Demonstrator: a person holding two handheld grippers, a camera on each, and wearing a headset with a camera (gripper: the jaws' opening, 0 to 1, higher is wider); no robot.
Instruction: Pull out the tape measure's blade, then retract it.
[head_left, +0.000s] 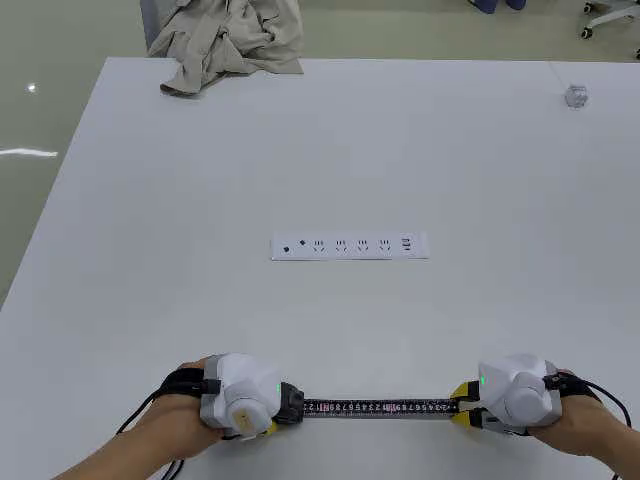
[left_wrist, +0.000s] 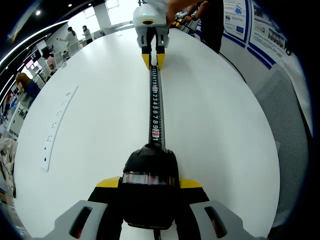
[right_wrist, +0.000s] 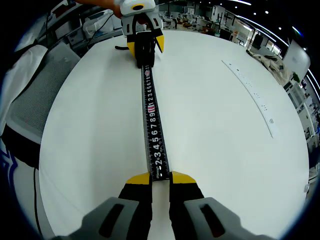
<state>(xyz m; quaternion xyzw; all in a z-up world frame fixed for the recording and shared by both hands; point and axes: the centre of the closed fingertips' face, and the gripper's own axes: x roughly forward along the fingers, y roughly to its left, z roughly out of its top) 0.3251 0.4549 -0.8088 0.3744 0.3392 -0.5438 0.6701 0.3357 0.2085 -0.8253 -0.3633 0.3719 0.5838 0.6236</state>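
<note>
In the head view, the left gripper (head_left: 287, 403) is clamped on the black case (head_left: 291, 402) at the near edge of the table (head_left: 450, 150). The right gripper (head_left: 462, 403) pinches the far end of the blade (head_left: 380, 407). The blade runs straight between them, low along the tabletop. A power strip (head_left: 349, 245) lies well beyond it and a cloth (head_left: 225, 40) sits at the far edge.

In the left gripper view, the case sits upright between the yellow-padded jaws, its mouth facing forward. The numbered blade leads out to the other gripper.

In the right gripper view, the jaws are closed on the blade's tip, near the lowest numbers, with the case far off at the other end.

The pull-out looks done or close to it. Retraction appears to come next. That calls for the right gripper to travel back toward the case in line with the blade, keeping its hold so the tip does not snap in.
</note>
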